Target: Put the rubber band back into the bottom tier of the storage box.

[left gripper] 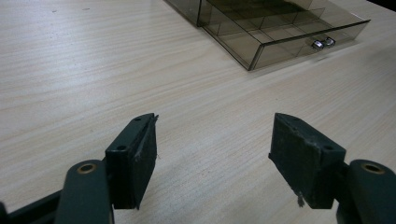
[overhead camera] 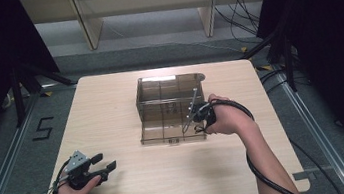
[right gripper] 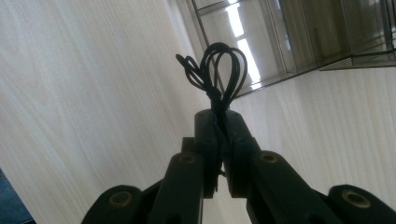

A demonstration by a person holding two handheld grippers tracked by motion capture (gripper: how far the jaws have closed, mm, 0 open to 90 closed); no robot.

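- In the high view, we see the right gripper held by the right hand at the near right corner of a smoky clear plastic box that stands in the middle of the wooden table; its drawer is pulled out toward the near edge.
- A thin grey rod slants up from the gripper across the right part of the box; we cannot tell here what it is.
- The left gripper rests low over the near left corner of the table in the left hand, well apart from the box, its jaws spread.
- In the left gripper view, we look between two black jaws standing wide apart with bare table between them. The open drawer lies far right, split into compartments, with two small silver knobs on its front.
- In the right gripper view, the jaws are pressed together on a bundle of thin black cord, pinched at its tied waist so that its loops stand up beyond the tips.
- Beyond the loops lies pale table, and the clear box is at the far right of this view.
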